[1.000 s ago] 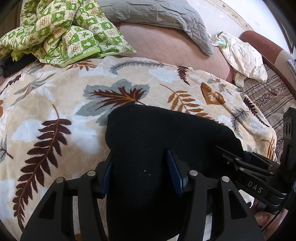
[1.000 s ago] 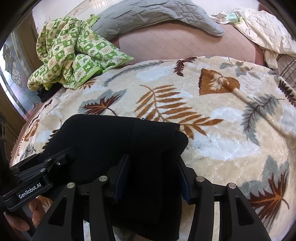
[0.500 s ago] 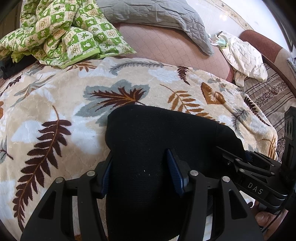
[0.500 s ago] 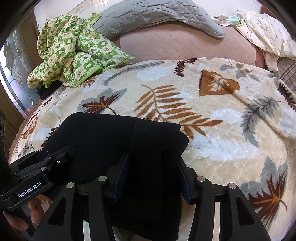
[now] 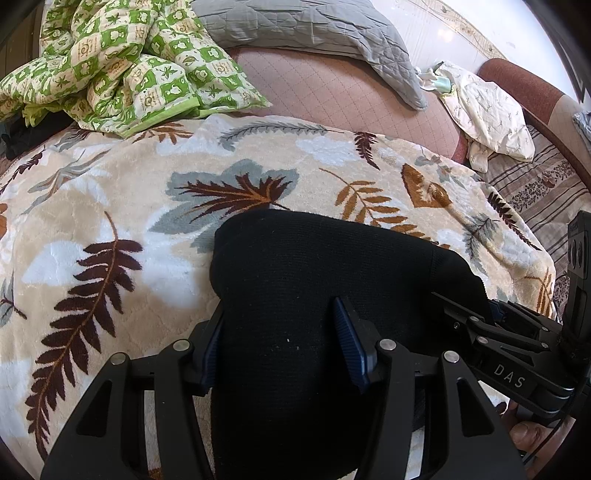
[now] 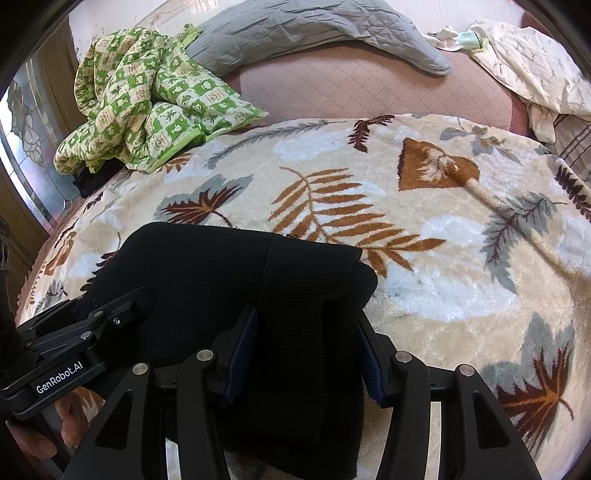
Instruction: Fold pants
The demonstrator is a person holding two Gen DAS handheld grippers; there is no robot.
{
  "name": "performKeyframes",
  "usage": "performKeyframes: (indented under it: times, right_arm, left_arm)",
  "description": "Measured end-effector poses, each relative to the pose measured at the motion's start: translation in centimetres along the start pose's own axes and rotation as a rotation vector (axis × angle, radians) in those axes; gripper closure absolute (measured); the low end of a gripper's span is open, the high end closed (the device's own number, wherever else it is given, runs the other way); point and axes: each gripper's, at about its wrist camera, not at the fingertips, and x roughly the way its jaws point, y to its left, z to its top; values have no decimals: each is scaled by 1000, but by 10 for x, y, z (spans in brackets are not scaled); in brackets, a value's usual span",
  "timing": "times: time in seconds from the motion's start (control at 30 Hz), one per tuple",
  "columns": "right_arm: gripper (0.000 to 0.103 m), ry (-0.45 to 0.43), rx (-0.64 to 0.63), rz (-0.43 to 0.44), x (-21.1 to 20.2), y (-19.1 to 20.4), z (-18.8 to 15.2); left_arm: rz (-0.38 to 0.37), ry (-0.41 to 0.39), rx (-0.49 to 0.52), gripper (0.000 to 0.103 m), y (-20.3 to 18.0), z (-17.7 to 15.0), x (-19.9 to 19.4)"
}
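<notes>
The black pants (image 5: pixel 317 266) lie folded into a thick bundle on the leaf-patterned blanket (image 5: pixel 110 206). My left gripper (image 5: pixel 280 339) sits at the bundle's left near part, and black cloth fills the whole gap between its blue pads (image 5: pixel 351 347). In the right wrist view the pants (image 6: pixel 207 266) show a ribbed band at their right end. My right gripper (image 6: pixel 303 354) is closed on that ribbed part, with fabric packed between its pads (image 6: pixel 243 343). The near edge of the pants is hidden under both grippers.
A green checkered quilt (image 5: pixel 122 62) is heaped at the far left, and a grey pillow (image 5: pixel 314 29) lies behind it. A cream cloth (image 5: pixel 487 114) lies at the far right. A person's fingers (image 6: pixel 70 417) hold the left gripper's handle. The blanket's edge (image 5: pixel 532 240) drops off to the right.
</notes>
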Motion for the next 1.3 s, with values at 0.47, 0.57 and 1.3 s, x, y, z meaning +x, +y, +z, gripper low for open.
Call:
performKeyframes:
  times: [0.47, 0.57, 1.3]
  right_arm:
    - [35, 17, 92, 56, -8, -32, -4]
    - [35, 1, 95, 27, -24, -35, -4]
    - [65, 24, -72, 53, -70, 35, -31]
  left_arm:
    - [-13, 18, -17, 42, 6, 4, -4]
    - [17, -12, -16, 42, 9, 5, -17]
    - [86, -31, 18, 36, 11, -20, -40]
